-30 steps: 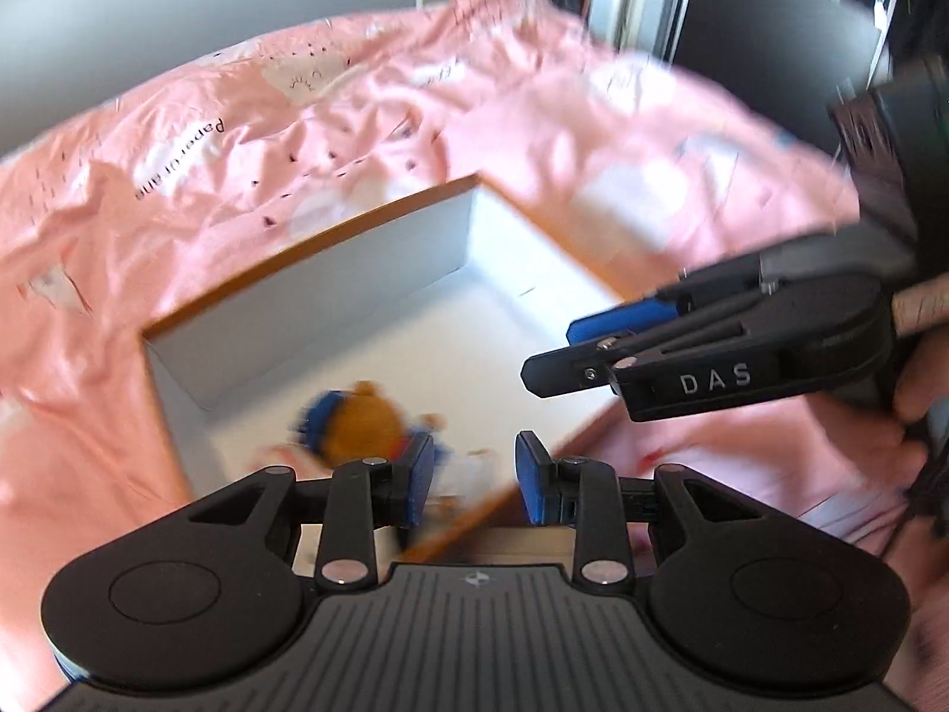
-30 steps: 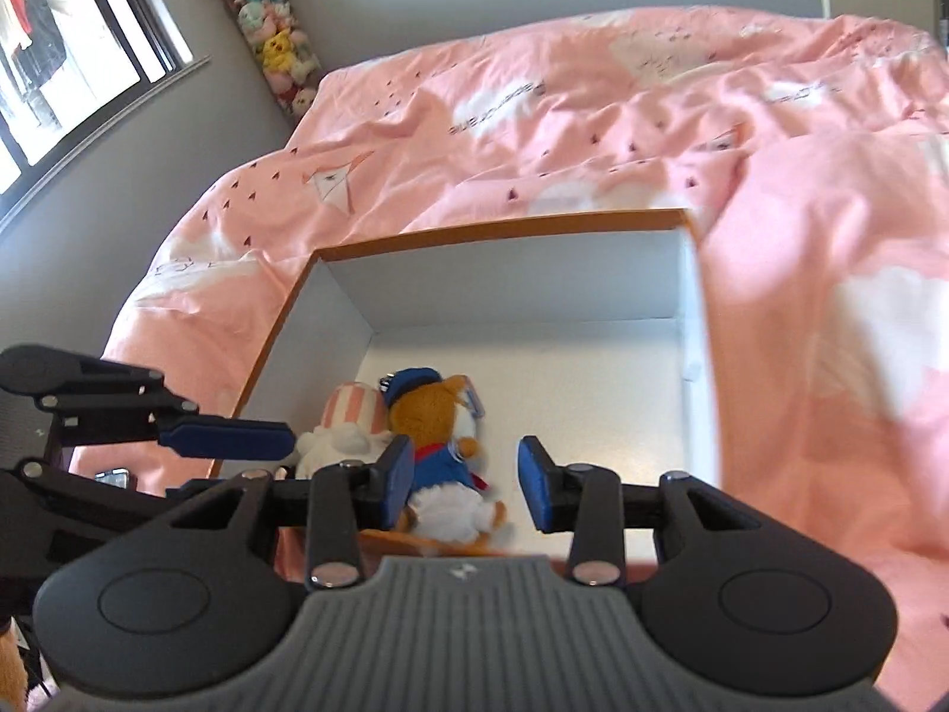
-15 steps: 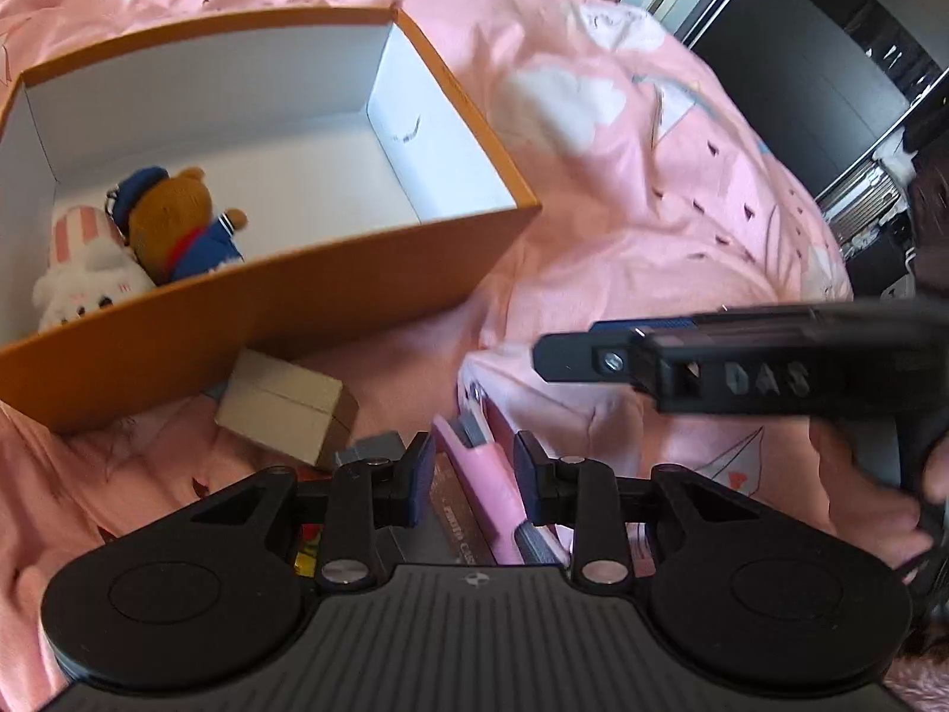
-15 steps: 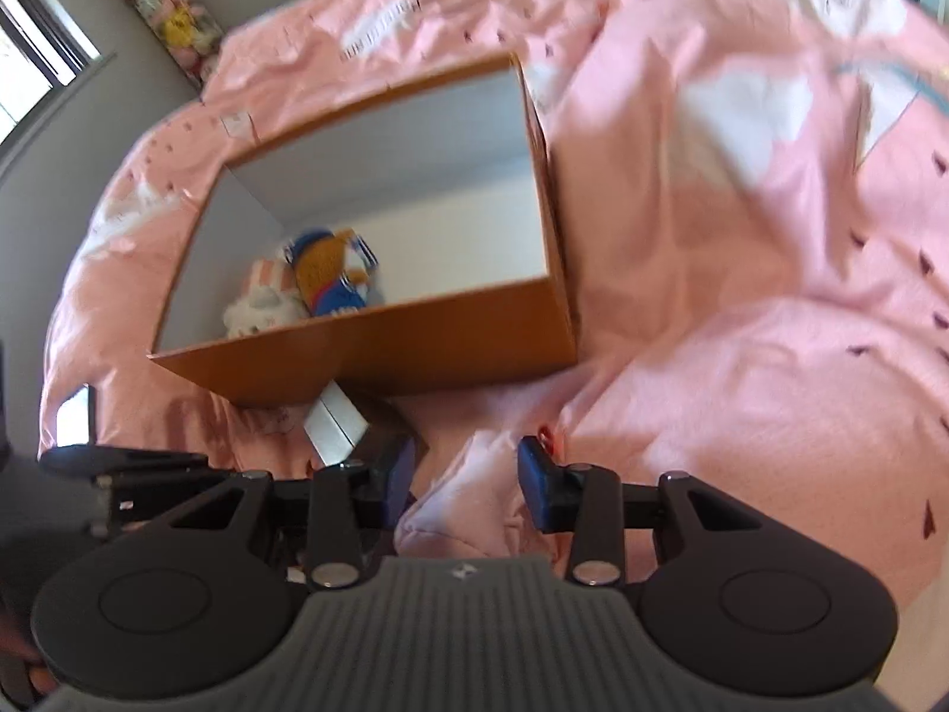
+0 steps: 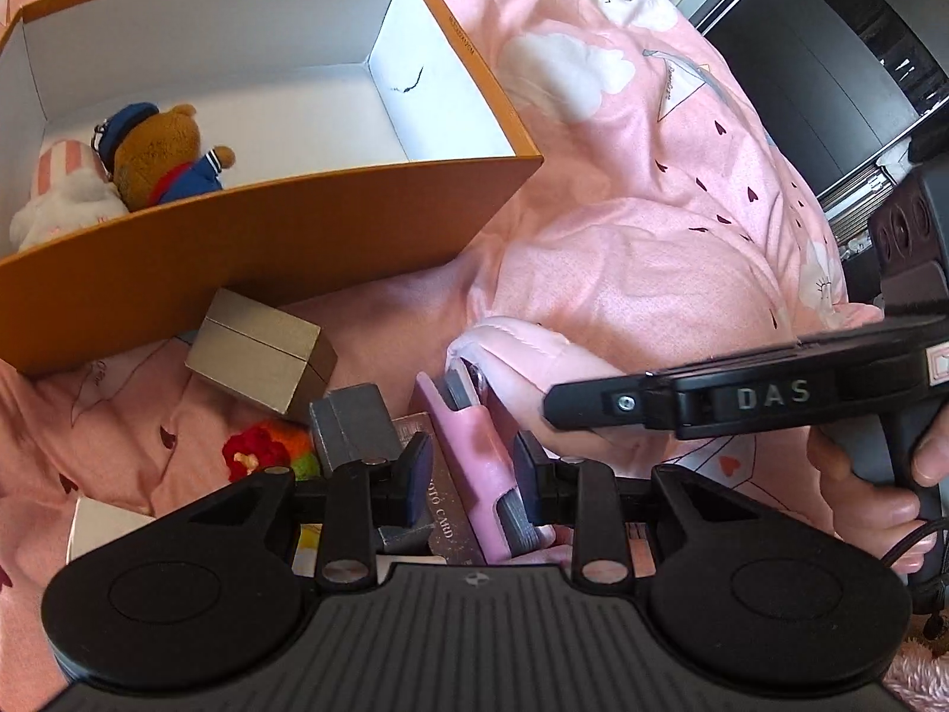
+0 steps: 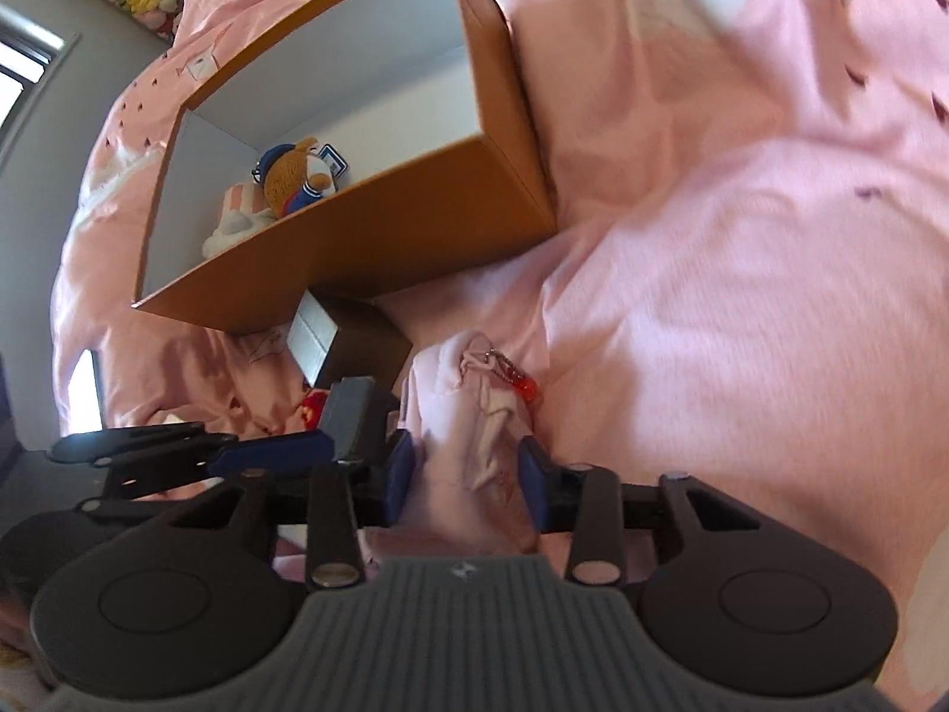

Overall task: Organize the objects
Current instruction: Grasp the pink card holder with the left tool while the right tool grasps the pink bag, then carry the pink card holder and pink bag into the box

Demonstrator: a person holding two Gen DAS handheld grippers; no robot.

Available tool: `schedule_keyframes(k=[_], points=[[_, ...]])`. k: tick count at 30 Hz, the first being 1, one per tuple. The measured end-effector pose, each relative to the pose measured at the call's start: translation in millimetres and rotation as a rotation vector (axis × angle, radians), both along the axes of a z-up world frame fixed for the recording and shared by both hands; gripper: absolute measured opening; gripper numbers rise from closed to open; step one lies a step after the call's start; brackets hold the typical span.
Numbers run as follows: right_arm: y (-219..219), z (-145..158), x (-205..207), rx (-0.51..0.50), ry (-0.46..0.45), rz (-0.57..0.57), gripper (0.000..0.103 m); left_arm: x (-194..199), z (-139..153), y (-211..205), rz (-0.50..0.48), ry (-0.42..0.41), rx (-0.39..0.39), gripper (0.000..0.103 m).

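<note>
An orange box [image 5: 296, 225] with a white inside lies on the pink bed. It holds a brown teddy bear in blue [image 5: 160, 154] and a white plush [image 5: 59, 196]. The box also shows in the right wrist view [image 6: 403, 225]. My left gripper [image 5: 471, 477] is open, its jaws either side of a pink phone-like case [image 5: 474, 463] that lies on a card. My right gripper [image 6: 465, 477] is open around a pale pink pouch [image 6: 474, 433] with a red charm [image 6: 525, 384]. It also shows in the left wrist view [image 5: 605, 403].
In front of the box lie a silver-grey cube box [image 5: 261, 350], a small dark grey box [image 5: 353, 427], a red and green plush item [image 5: 267, 451] and a white item [image 5: 101, 528]. Dark furniture [image 5: 830, 71] stands past the bed at the right.
Both grippers have moved back from over the box and down to the pile of objects in front of it. The objects between the jaws appear larger now.
</note>
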State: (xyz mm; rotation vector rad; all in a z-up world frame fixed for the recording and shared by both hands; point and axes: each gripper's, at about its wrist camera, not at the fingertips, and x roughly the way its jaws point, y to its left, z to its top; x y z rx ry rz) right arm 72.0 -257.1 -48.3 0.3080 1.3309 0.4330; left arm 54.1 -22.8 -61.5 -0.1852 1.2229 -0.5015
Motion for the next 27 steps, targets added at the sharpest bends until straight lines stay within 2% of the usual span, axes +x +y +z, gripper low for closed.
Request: schedule_keyframes(k=[2, 7, 11, 13, 16, 19, 21, 27], points=[[-5.6, 5.1, -4.5, 0.026, -0.005, -0.018, 0.027, 1.4, -1.4, -0.1, 0.005, 0.011, -0.011, 0.035], [-4.9, 27.6, -16.2, 0.035, -0.09, -0.021, 0.021, 4.3, -3.1, 0.4, 0.023, 0.035, -0.031, 0.035], [-4.3, 57.4, -23.4, 0.013, -0.284, -0.034, 0.021, 8.3, -5.2, -0.9, 0.043, 0.055, -0.022, 0.035], [-3.0, 62.6, -22.2, -0.018, -0.348, -0.037, 0.021, 10.4, -5.9, -1.1, 0.053, 0.064, -0.027, 0.035], [-5.4, 50.2, -13.8, -0.021, -0.325, -0.059, 0.021, 13.2, -7.1, -0.4, 0.063, 0.078, -0.049, 0.035], [-11.5, 29.5, -7.9, -0.013, -0.256, -0.098, 0.021, 16.5, -9.0, 0.4, 0.078, 0.099, -0.062, 0.04], [-18.1, 23.6, -10.6, 0.004, -0.245, -0.116, 0.021, 19.9, -10.7, -1.5, 0.082, 0.116, -0.061, 0.042], [-26.8, 23.2, -16.1, 0.021, -0.239, -0.133, 0.021, 28.8, -15.6, -27.4, 0.052, 0.161, 0.008, 0.044]])
